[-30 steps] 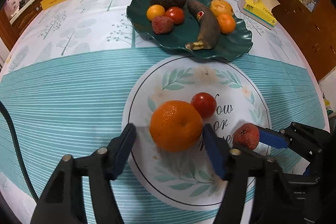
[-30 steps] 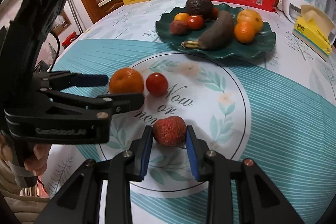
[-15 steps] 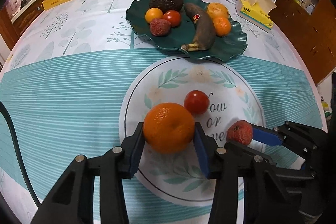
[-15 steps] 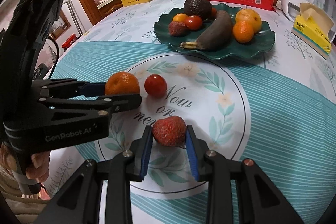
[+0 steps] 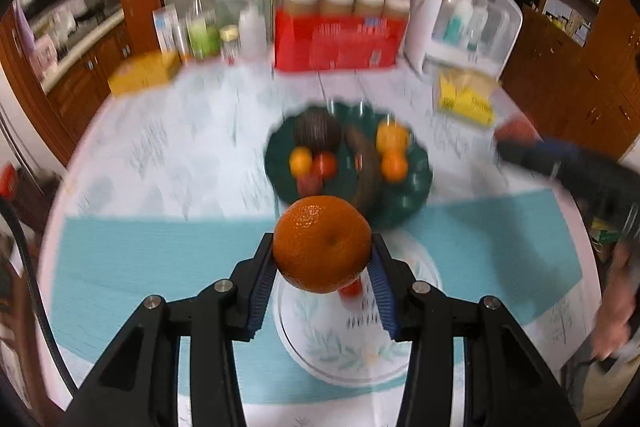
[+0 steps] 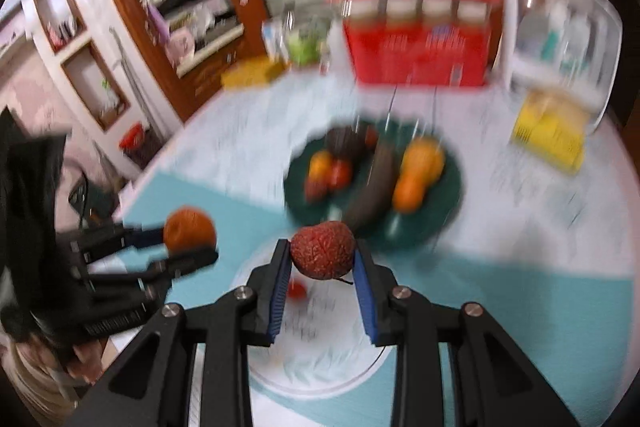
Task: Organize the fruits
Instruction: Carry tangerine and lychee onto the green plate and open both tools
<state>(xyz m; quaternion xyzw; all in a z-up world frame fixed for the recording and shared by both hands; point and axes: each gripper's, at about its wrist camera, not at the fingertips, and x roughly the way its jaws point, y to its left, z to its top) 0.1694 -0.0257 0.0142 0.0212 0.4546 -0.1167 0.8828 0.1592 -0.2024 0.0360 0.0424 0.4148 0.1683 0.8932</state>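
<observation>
My left gripper (image 5: pixel 322 263) is shut on a big orange (image 5: pixel 322 243) and holds it high above the table. A bumpy red lychee (image 6: pixel 323 254) sits clamped in my right gripper (image 6: pixel 322 261), also lifted off the table. In the right wrist view the left gripper (image 6: pixel 188 247) shows at the left with the orange (image 6: pixel 189 230) in it. A small red tomato (image 6: pixel 297 289) lies below on the white round mat (image 6: pixel 320 359). Beyond stands the dark green plate (image 5: pixel 416 183) with an avocado, a dark banana, oranges and small red fruits, all blurred.
At the table's far side stand a red box (image 5: pixel 340 35), bottles (image 5: pixel 202 33), a yellow box (image 5: pixel 144 73), a yellow tissue pack (image 5: pixel 466 97) and a white appliance (image 5: pixel 464 27). Wooden cabinets surround the table. A person's hand (image 5: pixel 618 291) shows at the right edge.
The left jaws closed on the orange, then both grippers rose well above the table with their fruits. The tomato stayed on the mat.
</observation>
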